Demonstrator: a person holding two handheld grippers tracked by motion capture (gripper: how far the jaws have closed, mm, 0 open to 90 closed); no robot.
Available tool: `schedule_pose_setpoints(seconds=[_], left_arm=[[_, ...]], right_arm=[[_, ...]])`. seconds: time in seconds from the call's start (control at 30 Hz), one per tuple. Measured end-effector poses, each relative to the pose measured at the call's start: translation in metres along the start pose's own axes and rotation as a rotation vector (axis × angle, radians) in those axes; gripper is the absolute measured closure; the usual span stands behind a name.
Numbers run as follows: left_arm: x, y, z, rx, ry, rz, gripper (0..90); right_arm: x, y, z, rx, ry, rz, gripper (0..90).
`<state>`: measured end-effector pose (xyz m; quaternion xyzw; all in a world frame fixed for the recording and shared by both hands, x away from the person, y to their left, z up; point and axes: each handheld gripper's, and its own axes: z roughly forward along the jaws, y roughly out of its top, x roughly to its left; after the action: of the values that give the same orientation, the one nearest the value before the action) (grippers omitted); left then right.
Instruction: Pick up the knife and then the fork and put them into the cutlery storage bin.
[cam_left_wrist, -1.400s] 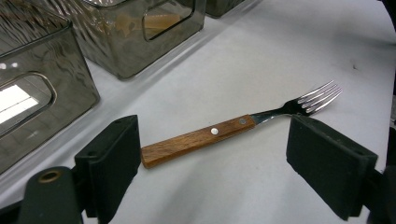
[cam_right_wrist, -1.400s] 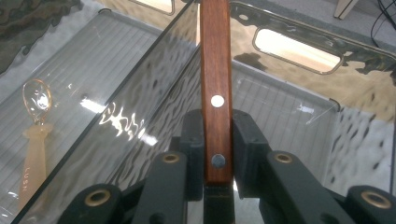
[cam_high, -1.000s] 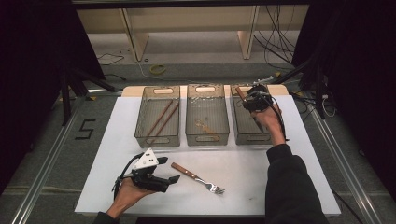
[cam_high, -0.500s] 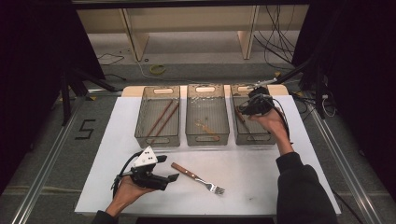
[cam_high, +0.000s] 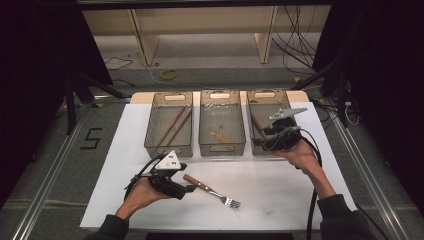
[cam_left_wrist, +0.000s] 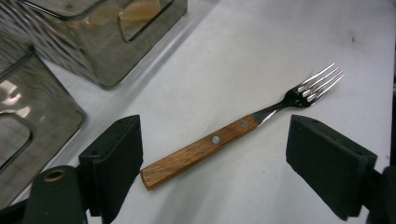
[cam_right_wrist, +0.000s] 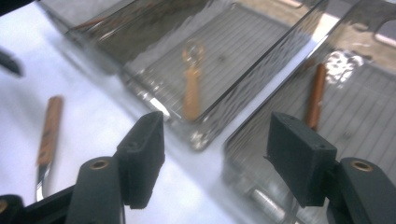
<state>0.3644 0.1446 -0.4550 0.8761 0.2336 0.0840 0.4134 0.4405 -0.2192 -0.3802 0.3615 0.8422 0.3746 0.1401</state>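
A fork (cam_high: 212, 191) with a wooden handle lies on the white table top (cam_high: 280, 200), tines toward the person's right. My left gripper (cam_high: 188, 190) is at the handle's end. In the left gripper view the fork (cam_left_wrist: 201, 151) lies between the open jaws of that gripper (cam_left_wrist: 212, 161), and the pads are clear of it. My right gripper (cam_high: 259, 142) hovers at the near end of the right bin (cam_high: 265, 94). Its jaws have just been opening, and in the right gripper view nothing is between the jaws of this gripper (cam_right_wrist: 215, 158). A wooden-handled utensil (cam_high: 256, 123) lies in that bin.
Three clear bins stand side by side at the back. The left bin (cam_high: 167, 147) holds two brown chopsticks (cam_high: 172, 127). A small golden utensil (cam_right_wrist: 191, 88) lies in the middle bin (cam_high: 222, 149). Black cables trail from both grippers.
My right gripper has pulled back from the far part of the right bin to its near end, and its jaws have opened. The left gripper edged toward the fork.
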Motion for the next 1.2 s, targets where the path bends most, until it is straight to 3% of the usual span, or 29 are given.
schedule_pose_setpoints(seconds=[0.37,0.67,0.83,1.2], left_arm=[[0.011,0.011,0.019,0.160,-0.054,0.091,20.0],[0.016,0.019,0.039,0.296,-0.065,0.167,24.9],[0.017,0.021,0.048,0.333,-0.094,0.180,29.5],[0.018,0.019,0.056,0.381,-0.103,0.204,34.9]], right_arm=[[0.026,-0.038,-0.008,-0.017,0.097,-0.027,34.6],[0.038,-0.051,-0.006,0.004,0.123,-0.053,34.8],[0.040,-0.054,-0.005,0.010,0.132,-0.054,34.9],[0.043,-0.056,-0.005,0.022,0.146,-0.056,35.1]])
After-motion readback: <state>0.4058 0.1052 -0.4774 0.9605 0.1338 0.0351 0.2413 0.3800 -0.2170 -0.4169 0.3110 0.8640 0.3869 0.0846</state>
